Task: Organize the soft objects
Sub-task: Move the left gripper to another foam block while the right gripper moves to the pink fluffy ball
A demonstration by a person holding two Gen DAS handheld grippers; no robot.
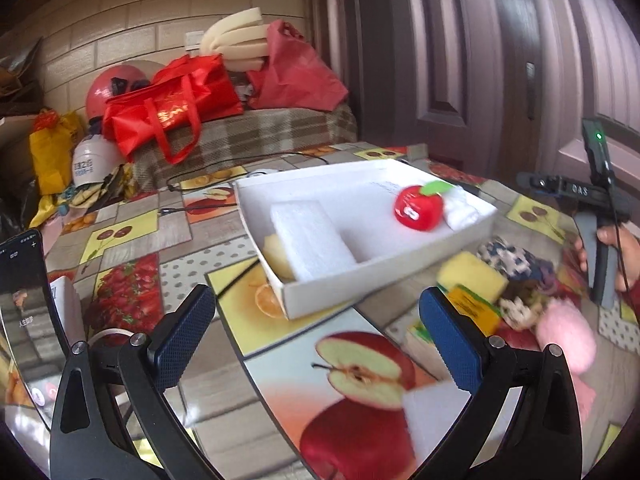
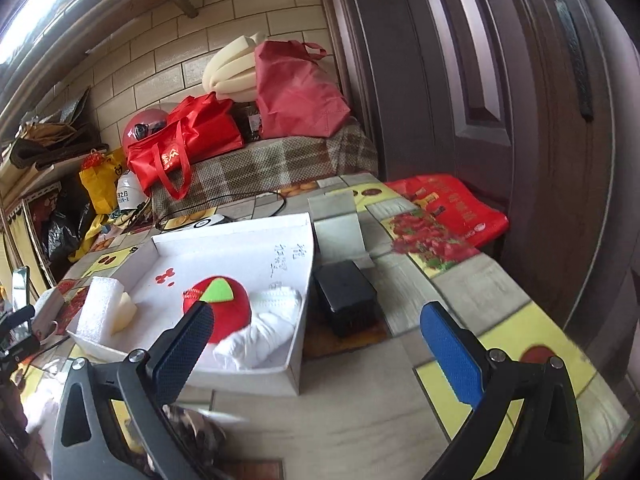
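1. we take the white box (image 1: 384, 280) on the fruit-print tablecloth (image 1: 360, 380) as our landmark; it lies open-topped, with a low wall all round.
2. inside the box, at its far right end in the left wrist view, sits a red plush apple (image 1: 419, 209) with a green leaf; white cloth (image 1: 462, 210) lies bunched just beside the apple, against that end wall.
3. at the other end of the box a white foam block (image 1: 310, 238) lies flat, with a pale yellow sponge (image 1: 277, 256) tucked against it in the corner.
4. outside the box, just off its near right corner, we see a loose heap: a yellow sponge (image 1: 472, 276), a blue-patterned cloth (image 1: 510, 258) and a pink fluffy piece (image 1: 566, 330), all on the tablecloth.
5. a black block (image 2: 346, 298) stands just beside the box's right wall in the right wrist view.
6. our left gripper (image 1: 316, 332) hovers short of the box's near wall, fingers wide apart, nothing between them.
7. our right gripper (image 2: 320, 344) hangs over the box's near right corner, fingers spread fully, holding nothing; the left finger overlaps the apple in view.
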